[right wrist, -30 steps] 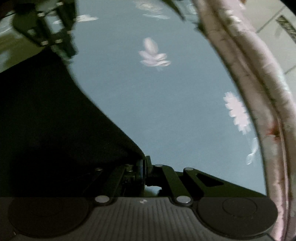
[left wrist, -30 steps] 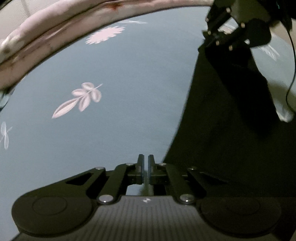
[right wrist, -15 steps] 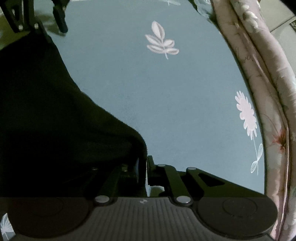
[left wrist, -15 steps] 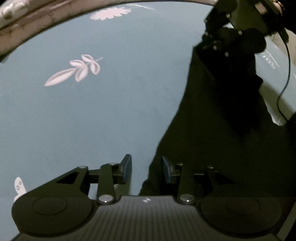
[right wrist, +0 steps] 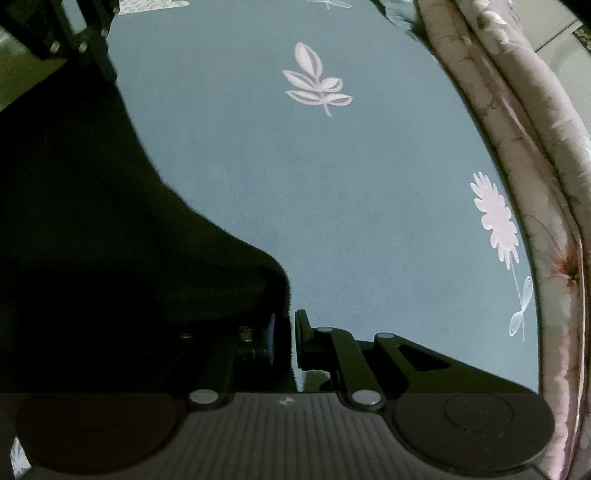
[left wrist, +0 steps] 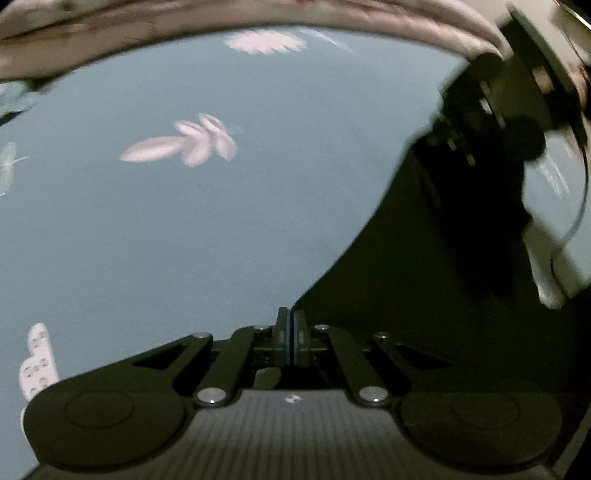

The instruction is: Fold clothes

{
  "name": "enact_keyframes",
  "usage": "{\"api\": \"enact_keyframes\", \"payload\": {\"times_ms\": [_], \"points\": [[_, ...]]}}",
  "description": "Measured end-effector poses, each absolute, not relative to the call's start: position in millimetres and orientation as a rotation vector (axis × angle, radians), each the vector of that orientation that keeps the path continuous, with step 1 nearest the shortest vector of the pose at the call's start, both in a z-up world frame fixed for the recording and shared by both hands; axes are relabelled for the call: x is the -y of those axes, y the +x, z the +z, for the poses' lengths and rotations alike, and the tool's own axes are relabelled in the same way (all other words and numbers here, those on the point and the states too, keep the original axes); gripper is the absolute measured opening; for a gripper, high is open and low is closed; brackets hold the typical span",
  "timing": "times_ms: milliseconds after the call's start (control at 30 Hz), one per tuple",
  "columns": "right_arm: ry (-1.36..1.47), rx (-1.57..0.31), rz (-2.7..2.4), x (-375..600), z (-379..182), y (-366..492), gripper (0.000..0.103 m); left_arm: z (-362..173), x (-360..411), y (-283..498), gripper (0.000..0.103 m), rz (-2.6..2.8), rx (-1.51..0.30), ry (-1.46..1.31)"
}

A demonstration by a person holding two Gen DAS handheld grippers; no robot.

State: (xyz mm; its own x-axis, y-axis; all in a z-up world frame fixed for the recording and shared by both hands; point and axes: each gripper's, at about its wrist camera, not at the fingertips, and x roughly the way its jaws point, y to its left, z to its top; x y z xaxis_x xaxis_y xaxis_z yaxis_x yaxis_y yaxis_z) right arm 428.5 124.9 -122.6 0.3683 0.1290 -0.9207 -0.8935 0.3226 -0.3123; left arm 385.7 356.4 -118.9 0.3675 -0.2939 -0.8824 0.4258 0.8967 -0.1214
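Observation:
A black garment [left wrist: 406, 295] lies spread on a blue-grey bed sheet [left wrist: 221, 229] printed with pale leaves. In the left wrist view my left gripper [left wrist: 290, 326] is shut, its tips right on the garment's near edge, pinching it. My right gripper [left wrist: 491, 122] holds the far end of the cloth, blurred. In the right wrist view the garment [right wrist: 110, 221] drapes over the left finger of my right gripper [right wrist: 285, 332]. The jaws stand slightly apart with dark cloth between them. The left gripper [right wrist: 74, 33] shows at the top left corner.
A pink flowered quilt [right wrist: 535, 129] bunches along the sheet's [right wrist: 332, 203] right side and runs along the top as a blurred band of quilt [left wrist: 110, 33] in the left wrist view. A thin black cable [left wrist: 581, 206] hangs by the right gripper.
The left gripper opened half a second ago and has closed again at the garment's edge. The right gripper's jaws stand a little wider than before, and the cloth sits lower on the sheet.

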Motion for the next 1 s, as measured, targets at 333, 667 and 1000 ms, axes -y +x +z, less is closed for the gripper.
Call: {"api": "enact_keyframes", "payload": {"times_ms": [333,667,1000], "points": [[-0.902,-0.989,0.779,-118.8,-126.1,432.7,0.004,-137.6,-354.2,381.8,0.000,-0.394,-1.145,0.164],[-0.833,-0.951,0.694,-110.6,-102.6,421.0,0.029,-104.8,-382.4,360.4,0.033,-0.253,-1.073,0.033],[-0.693,-1.017,0.710,-113.6,-88.3,370.7,0.040,-119.9,-327.8,302.9,0.036,-0.419,-1.130,-0.039]]}}
